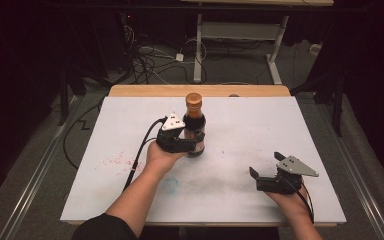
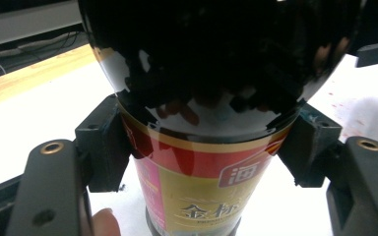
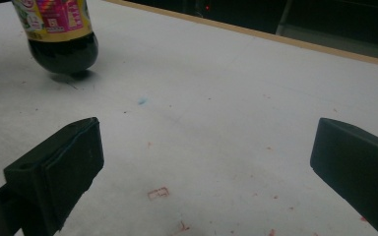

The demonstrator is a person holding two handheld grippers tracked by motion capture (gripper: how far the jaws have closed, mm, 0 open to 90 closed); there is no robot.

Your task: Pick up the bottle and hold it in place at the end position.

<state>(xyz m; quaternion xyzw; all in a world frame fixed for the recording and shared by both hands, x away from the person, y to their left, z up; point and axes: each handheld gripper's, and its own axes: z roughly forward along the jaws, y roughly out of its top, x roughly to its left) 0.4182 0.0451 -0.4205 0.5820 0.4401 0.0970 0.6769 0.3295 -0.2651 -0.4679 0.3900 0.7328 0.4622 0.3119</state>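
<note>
The dark glass sauce bottle with an orange cap (image 1: 194,123) is clamped by the left gripper (image 1: 190,145) over the white counter (image 1: 250,125), the right gripper (image 3: 202,167) gaping empty; slippage from smooth glass is a risk.

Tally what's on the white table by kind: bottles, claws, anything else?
Bottles: 1, a dark bottle with an orange cap, clamped in the left claw.
Claws: 2, the left one and the right claw, open and holding nothing.
Other loose things on the table: 0, just red and blue stains.
Total: 3
</note>
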